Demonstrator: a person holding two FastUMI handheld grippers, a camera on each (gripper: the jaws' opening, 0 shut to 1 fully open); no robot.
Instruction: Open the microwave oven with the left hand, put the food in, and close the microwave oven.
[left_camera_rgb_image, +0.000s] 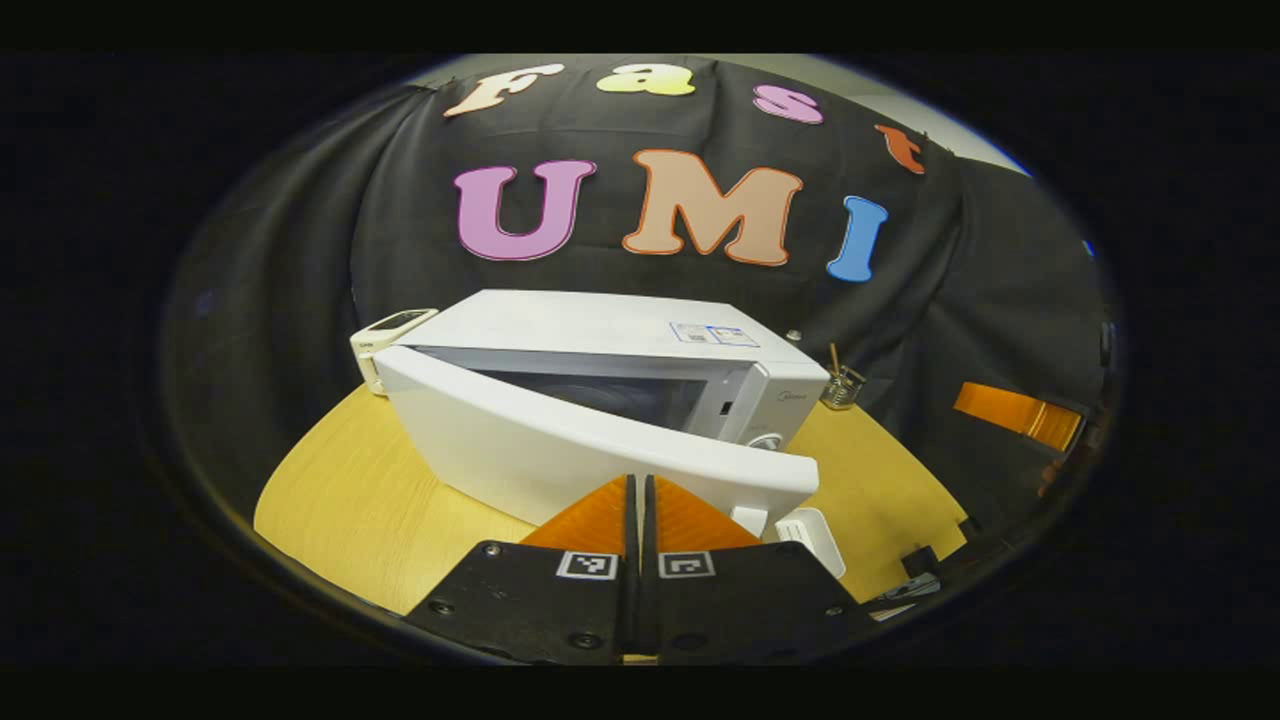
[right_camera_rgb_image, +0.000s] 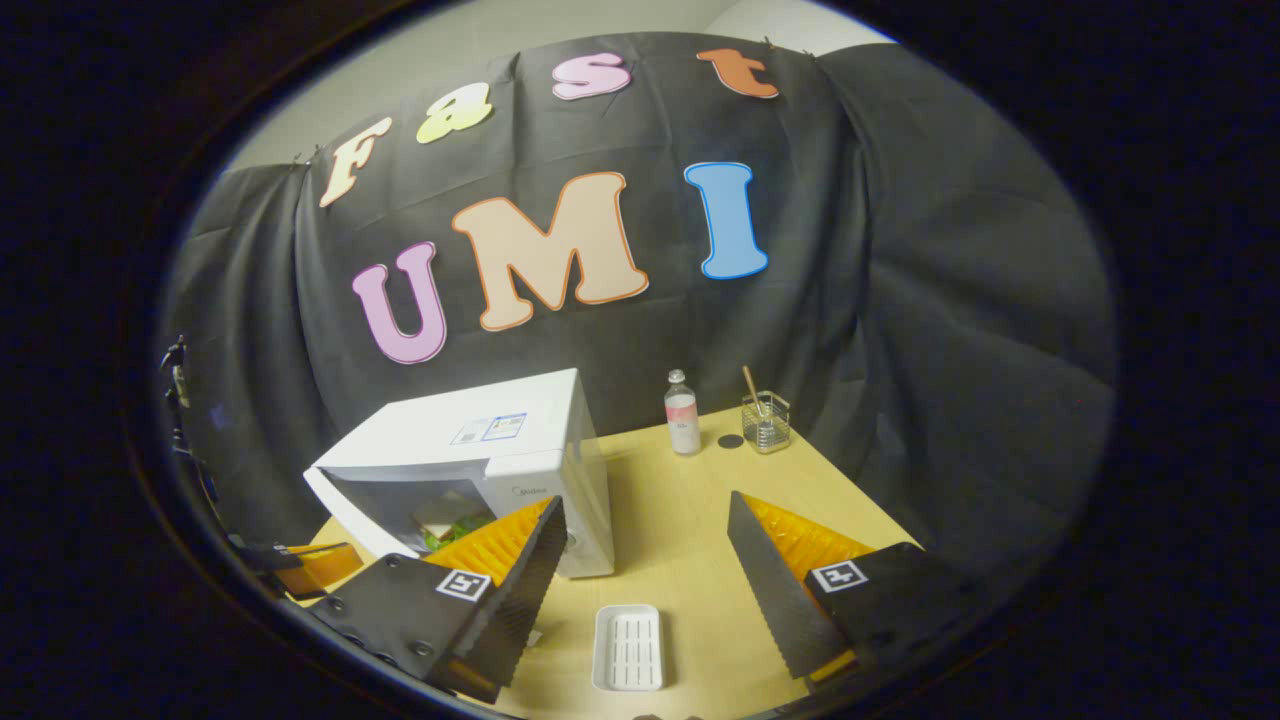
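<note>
The white microwave (left_camera_rgb_image: 600, 325) stands on the wooden table (left_camera_rgb_image: 340, 510) with its door (left_camera_rgb_image: 540, 445) swung partly open. My left gripper (left_camera_rgb_image: 640, 482) is shut with nothing between its fingers, and the tips sit right at the door's outer face. In the right gripper view the microwave (right_camera_rgb_image: 500, 430) is at the left, its door (right_camera_rgb_image: 345, 515) ajar. Food (right_camera_rgb_image: 450, 525), bread with something green, lies inside the cavity. My right gripper (right_camera_rgb_image: 645, 500) hangs open and empty above the table (right_camera_rgb_image: 680, 520), beside the microwave's front right corner.
An empty white tray (right_camera_rgb_image: 628, 648) lies on the table in front of the microwave, also visible as the tray (left_camera_rgb_image: 812, 538). A small bottle (right_camera_rgb_image: 682, 412) and a glass holder (right_camera_rgb_image: 766, 422) with a stick stand at the back. A small white device (left_camera_rgb_image: 390, 335) sits behind the microwave.
</note>
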